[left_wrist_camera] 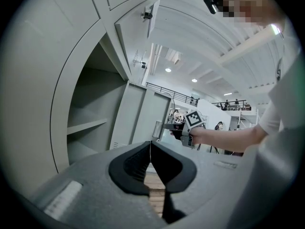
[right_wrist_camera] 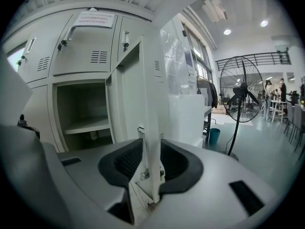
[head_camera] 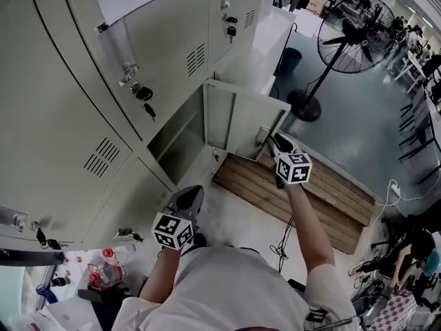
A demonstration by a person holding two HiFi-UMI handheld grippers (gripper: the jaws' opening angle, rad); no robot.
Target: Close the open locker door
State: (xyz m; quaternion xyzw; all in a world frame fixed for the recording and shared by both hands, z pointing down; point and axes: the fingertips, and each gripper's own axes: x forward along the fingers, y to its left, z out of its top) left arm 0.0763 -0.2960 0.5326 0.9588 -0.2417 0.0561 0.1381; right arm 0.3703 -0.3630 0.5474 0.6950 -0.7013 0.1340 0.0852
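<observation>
The open locker door [head_camera: 241,119] swings out from a lower compartment [head_camera: 176,140] of the grey locker bank. My right gripper [head_camera: 274,143] is shut on the door's free edge [right_wrist_camera: 151,104], near the latch. The thin panel stands upright between the right gripper's [right_wrist_camera: 150,168] jaws. The left gripper [head_camera: 187,198] hangs lower, in front of the lockers, apart from the door. Its jaws [left_wrist_camera: 150,149] are shut with nothing between them. The left gripper view shows the door [left_wrist_camera: 138,116] with the right gripper [left_wrist_camera: 174,129] at its edge, and a shelf [left_wrist_camera: 86,125] inside.
A wooden platform [head_camera: 296,192] lies on the floor below the door. A standing fan [head_camera: 351,36] and a blue bin [head_camera: 291,61] are to the right. Keys hang in neighbouring locker doors [head_camera: 146,102]. Cables [head_camera: 281,243] trail on the floor by the person's legs.
</observation>
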